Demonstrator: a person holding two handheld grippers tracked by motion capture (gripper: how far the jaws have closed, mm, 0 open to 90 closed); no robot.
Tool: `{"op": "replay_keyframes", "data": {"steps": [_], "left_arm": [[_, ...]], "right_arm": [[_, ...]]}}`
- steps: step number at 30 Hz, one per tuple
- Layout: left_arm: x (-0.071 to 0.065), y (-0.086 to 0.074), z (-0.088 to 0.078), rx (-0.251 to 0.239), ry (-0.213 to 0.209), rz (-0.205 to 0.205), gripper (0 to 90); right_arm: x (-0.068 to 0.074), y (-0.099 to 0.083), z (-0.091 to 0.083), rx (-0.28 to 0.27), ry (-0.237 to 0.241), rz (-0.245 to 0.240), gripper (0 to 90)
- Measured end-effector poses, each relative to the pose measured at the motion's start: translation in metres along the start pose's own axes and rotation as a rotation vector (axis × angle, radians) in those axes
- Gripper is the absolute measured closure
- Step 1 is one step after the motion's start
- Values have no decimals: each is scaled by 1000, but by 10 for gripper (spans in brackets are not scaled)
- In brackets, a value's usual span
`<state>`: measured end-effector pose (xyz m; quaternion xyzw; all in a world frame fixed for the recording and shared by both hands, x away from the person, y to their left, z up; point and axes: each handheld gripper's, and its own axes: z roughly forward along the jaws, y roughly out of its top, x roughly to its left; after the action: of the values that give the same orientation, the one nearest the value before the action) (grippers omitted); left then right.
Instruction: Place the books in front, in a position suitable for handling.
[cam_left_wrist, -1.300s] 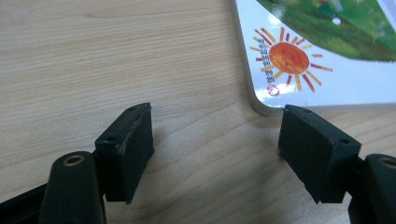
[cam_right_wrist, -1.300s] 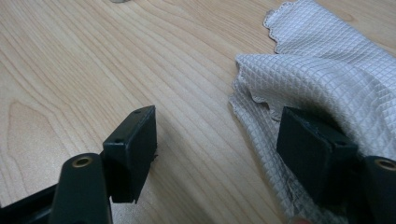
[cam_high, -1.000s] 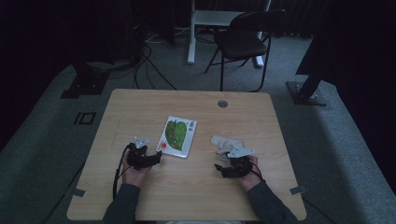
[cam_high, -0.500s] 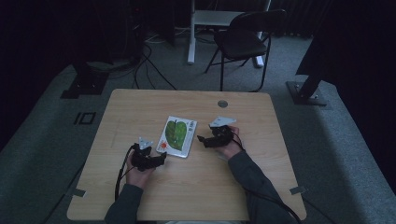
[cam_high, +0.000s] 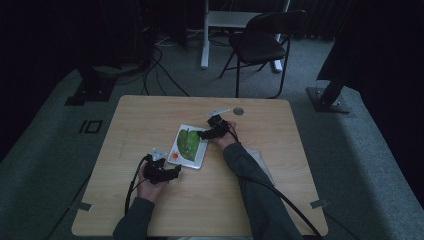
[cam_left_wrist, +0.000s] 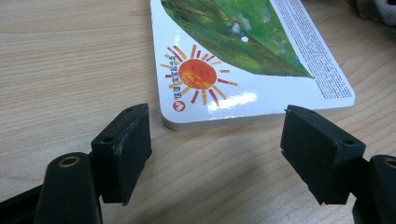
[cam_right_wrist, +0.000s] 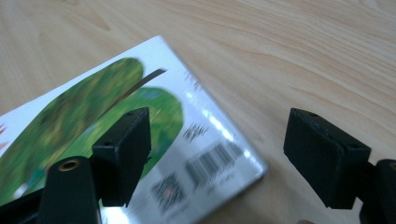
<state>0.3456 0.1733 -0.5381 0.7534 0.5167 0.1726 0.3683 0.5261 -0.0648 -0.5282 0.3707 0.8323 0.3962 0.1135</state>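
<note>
A dim recording room, set up like a lab or studio.

A bare wooden bench stands on grey carpet with tape marks, flanked by black stand bases, loose cables running across the floor, a folding chair and dark curtains behind.

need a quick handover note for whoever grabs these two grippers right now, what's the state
Left gripper: open, holding nothing, at the near edge of the board book, by the corner with the orange sun.
Right gripper: open, holding nothing, at the book's far corner, over the barcode.
Book: lies flat and closed on the wooden table, leaf picture facing up. A grey cloth lies on the table beside the right forearm.
Done: both grippers brought up to opposite ends of the book.
Left: no grip taken yet; the book is probably about to be gripped.
</note>
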Motion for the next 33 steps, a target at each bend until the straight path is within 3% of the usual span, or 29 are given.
{"op": "replay_keyframes", "data": {"steps": [3,6,10,14,16,17,20,24,29,33], "left_arm": [[4,-1,-1,-12,-12,-29,256],[7,-1,-4,-24,-19,-49,258],[8,-2,-5,-25,-21,-60,259],[9,-2,-4,-30,-21,-64,269],[9,-2,-1,-26,-6,-65,267],[9,-1,-1,-26,2,-62,267],[11,-1,0,-32,-1,-82,274],[16,-1,4,-44,10,-107,281],[21,1,2,-39,-9,-141,323],[11,0,-2,0,-31,-102,334]], "right_arm": [[0,4,11,61,27,-17,237],[2,4,9,78,62,-27,284],[10,-4,-4,128,94,-67,300],[24,-17,-27,206,163,-155,372],[29,-23,-36,216,203,-199,428],[31,-24,-38,204,188,-201,394],[34,-25,-33,166,147,-135,326],[33,-28,-23,131,164,-46,321],[42,-34,-33,150,140,-36,329],[47,-47,-47,158,129,-30,331]]}}
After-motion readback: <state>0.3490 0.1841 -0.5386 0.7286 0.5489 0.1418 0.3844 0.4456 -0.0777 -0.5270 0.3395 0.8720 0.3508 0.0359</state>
